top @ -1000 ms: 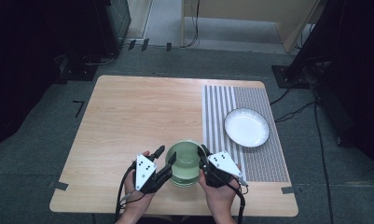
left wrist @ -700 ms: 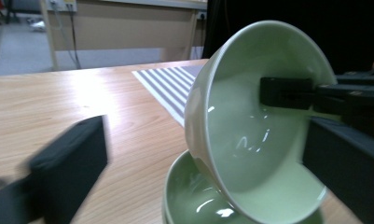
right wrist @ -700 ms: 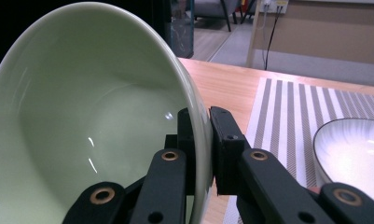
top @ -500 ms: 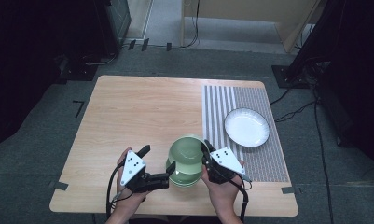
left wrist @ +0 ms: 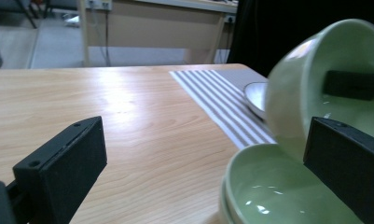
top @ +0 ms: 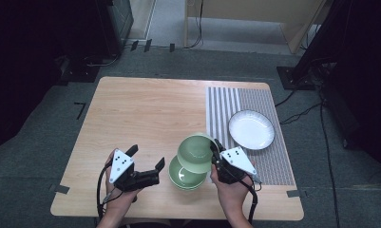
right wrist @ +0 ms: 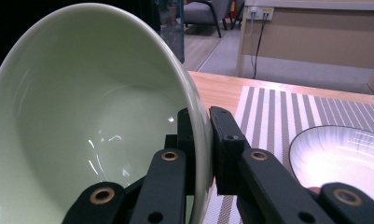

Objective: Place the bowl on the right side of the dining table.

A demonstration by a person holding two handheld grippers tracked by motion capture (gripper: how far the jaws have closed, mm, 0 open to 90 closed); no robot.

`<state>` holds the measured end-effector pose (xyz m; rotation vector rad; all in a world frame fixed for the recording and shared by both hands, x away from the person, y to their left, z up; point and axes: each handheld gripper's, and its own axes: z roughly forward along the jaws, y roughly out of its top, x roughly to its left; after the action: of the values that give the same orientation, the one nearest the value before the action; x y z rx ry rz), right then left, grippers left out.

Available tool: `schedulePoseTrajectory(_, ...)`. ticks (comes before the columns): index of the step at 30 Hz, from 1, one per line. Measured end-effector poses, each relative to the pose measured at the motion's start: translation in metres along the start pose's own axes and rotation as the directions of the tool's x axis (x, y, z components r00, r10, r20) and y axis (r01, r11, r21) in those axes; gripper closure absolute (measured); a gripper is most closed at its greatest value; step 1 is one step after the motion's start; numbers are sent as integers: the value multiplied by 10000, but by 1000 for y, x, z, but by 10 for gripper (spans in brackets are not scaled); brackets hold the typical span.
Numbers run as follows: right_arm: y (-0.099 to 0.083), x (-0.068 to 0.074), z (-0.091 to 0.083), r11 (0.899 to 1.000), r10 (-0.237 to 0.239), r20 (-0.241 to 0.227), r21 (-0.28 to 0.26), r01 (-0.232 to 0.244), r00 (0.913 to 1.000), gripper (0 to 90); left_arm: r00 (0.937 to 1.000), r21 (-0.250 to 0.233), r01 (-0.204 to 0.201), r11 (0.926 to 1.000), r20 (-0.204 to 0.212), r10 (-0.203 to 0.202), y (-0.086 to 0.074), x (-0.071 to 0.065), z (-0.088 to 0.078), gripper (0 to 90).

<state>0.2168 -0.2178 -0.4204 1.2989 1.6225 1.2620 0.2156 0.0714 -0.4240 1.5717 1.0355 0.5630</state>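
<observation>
My right gripper (top: pixel 214 151) is shut on the rim of a pale green bowl (top: pixel 195 152), holding it tilted on its side above a second green bowl (top: pixel 182 179) that rests near the table's front edge. In the right gripper view the jaws pinch the bowl's wall (right wrist: pixel 82 130) at the right gripper's tips (right wrist: pixel 201 140). My left gripper (top: pixel 146 157) stands to the left of the lower bowl. Its jaws have just been opening and hold nothing. In the left gripper view the lifted bowl (left wrist: pixel 310 79) hangs over the lower bowl (left wrist: pixel 278 191), beyond the left gripper (left wrist: pixel 205 163).
A white plate (top: pixel 251 129) with a dark rim sits on a grey striped mat (top: pixel 221 107) at the table's right side. The bare wooden tabletop (top: pixel 145 114) spreads to the left and far side. Cables and dark stands lie on the floor beyond the table.
The left gripper let go of the stacked bowls, opened and drew back to the left. The right gripper raised the top bowl off the lower one and tipped it onto its side.
</observation>
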Motion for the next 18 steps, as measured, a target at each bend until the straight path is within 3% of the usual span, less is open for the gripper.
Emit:
schedulePoseTrajectory(4, 0, -3, 0, 10000, 33, 66, -16, -33, 10000, 842, 9999, 172, 80, 9998, -104, -78, -4, 8, 1, 0)
schedulePoseTrajectory(10, 1, -8, 0, 9999, 128, 136, -33, -128, 9998, 842, 9981, 384, 157, 9991, -605, -134, -10, 20, 1, 0)
schedulePoseTrajectory(16, 1, -13, 0, 9998, 185, 233, -14, -185, 9996, 842, 9937, 717, 311, 9969, -1099, -231, -21, 36, -1, 0)
schedulePoseTrajectory(18, 1, -14, 1, 9997, 223, 255, 15, -223, 9994, 843, 9893, 921, 350, 9951, -1444, -214, -26, 46, -2, 0)
